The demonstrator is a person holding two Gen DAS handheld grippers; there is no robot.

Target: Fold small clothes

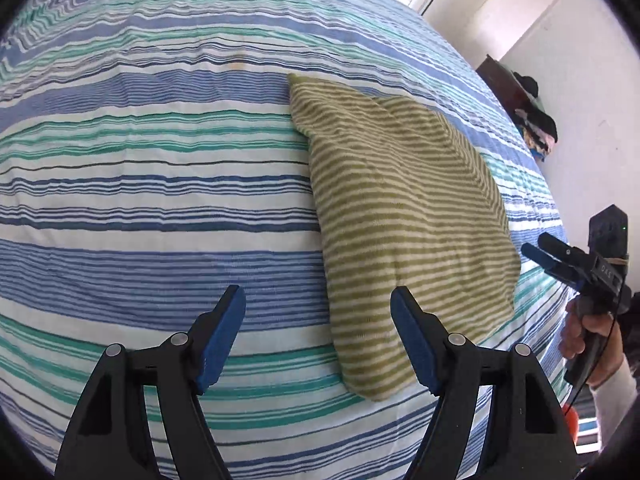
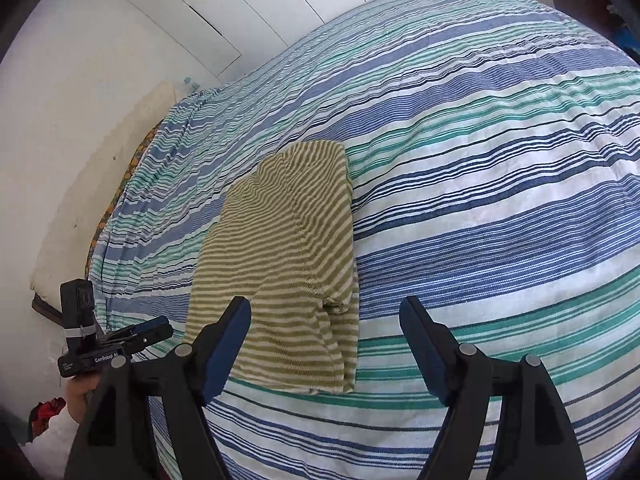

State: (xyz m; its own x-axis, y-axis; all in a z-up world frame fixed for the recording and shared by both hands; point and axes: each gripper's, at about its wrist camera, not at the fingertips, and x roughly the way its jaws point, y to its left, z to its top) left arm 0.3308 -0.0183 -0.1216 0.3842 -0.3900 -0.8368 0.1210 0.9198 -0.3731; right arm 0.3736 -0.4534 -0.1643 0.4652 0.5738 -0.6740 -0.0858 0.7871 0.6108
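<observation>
A small olive-and-white striped garment (image 1: 400, 220) lies folded into a compact shape on the striped bedsheet (image 1: 160, 160). My left gripper (image 1: 318, 292) hovers open above the sheet beside the garment's near left edge, with nothing between its blue pads. At the far right of this view a hand holds my right gripper (image 1: 540, 246), off the garment's right edge. In the right wrist view the garment (image 2: 288, 248) lies ahead and to the left. My right gripper (image 2: 325, 304) stands open over its near right corner, empty. My left gripper (image 2: 156, 328) shows at the lower left.
The bed fills both views. A dark piece of furniture with a pile of clothes (image 1: 536, 128) stands by the wall on the right. White wardrobe doors (image 2: 248, 8) and a pale cushion (image 2: 100, 200) lie beyond the bed's left side.
</observation>
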